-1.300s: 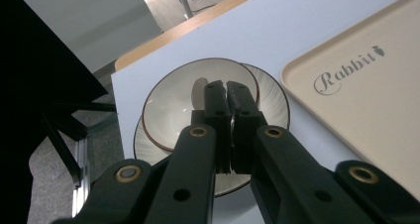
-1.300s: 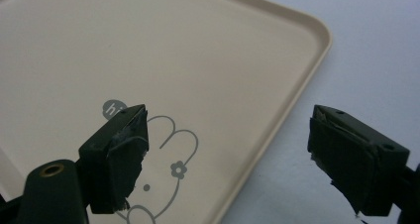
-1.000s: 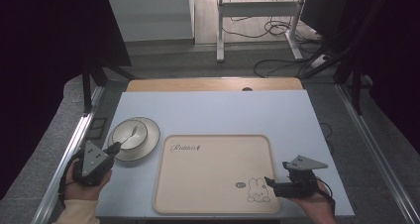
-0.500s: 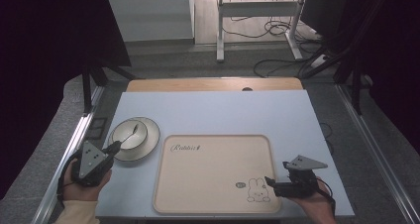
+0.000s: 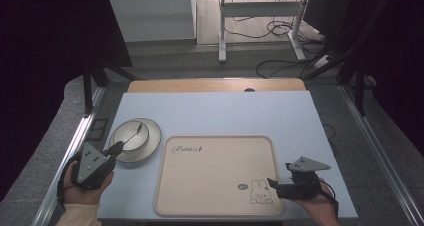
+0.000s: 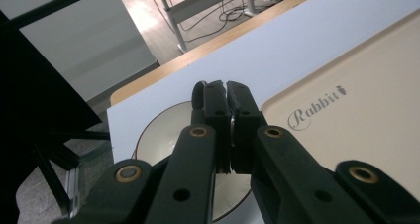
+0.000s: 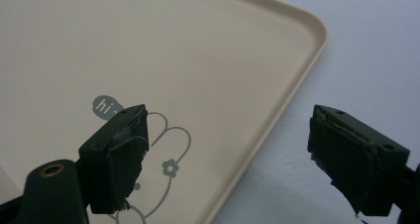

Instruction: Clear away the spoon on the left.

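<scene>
Tongs (image 5: 118,147) apparently touching plate (image 5: 145,147)

The flat beige plastic tray (image 5: 215,173) carries the cursive word "Rabbit" (image 6: 317,106) at its 10 o'clock corner, and a small grey speech bubble (image 7: 106,105) reading "hi" at 5 o'clock.

You're at a pale blue tabletop (image 5: 225,113) with a wood strip (image 5: 215,85) along its far edge. Beyond it there's grey floor (image 5: 200,61), tangled cables (image 5: 280,66), a white metal stand (image 5: 260,8), and darkness on both sides.
</scene>
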